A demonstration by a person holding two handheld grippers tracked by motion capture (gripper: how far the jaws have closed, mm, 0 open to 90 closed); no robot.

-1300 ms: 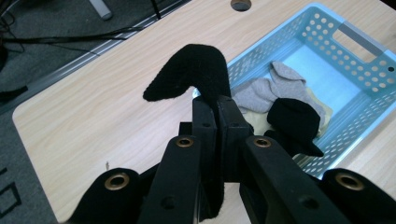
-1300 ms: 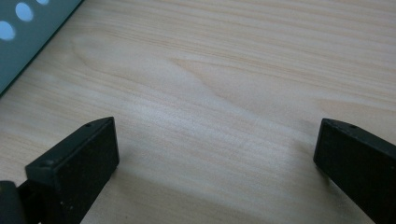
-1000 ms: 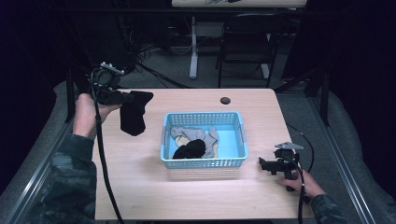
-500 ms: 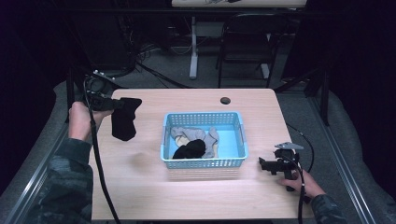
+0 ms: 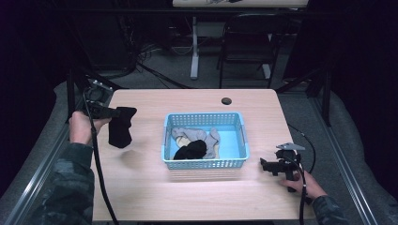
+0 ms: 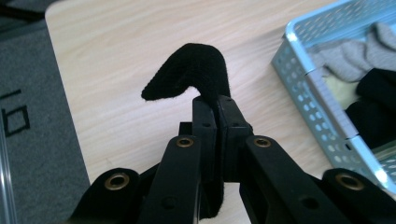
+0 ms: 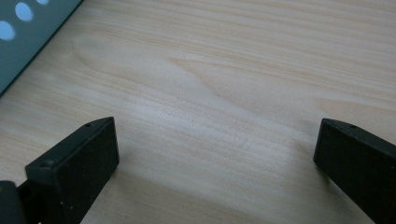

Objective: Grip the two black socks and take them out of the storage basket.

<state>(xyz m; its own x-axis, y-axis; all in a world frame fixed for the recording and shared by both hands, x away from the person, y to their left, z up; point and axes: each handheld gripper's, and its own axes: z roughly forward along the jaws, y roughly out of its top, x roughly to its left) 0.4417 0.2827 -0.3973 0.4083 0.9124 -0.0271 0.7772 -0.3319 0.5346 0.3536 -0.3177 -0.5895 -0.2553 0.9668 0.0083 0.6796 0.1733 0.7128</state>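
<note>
black sock held clear of the table at the left, right tool idle and open

in the high view the left tool (image 5: 104,111) sits at the left middle of the frame, over the left edge of the wooden table (image 5: 197,197), held by the person's left hand (image 5: 80,127). its jaws are clamped together on a black sock (image 5: 121,127), which hangs down from the tips, its shadow lying on the wood just below and to the right. in the left gripper view the two jaws meet at the centre of the frame with the sock pinched between them; a fold of it curls up and to the left above the tips, and a strip runs down between the jaws to the bottom edge.

the blue basket (image 5: 202,163) stands at the centre of the high view, apart from the sock and to its right. inside lie a grey cloth (image 5: 212,138) and a black bundle (image 5: 190,150), touching each other.

the right tool (image 5: 266,166) is at the lower right of the high view, just beside the basket's lower right corner, in the right hand (image 5: 300,185). in the right gripper view its jaws stand wide apart at the lower corners with bare wood between them, and a corner of the basket shows at the upper left.

a small dark disc (image 5: 226,101) lies on the table near its far edge.
</note>
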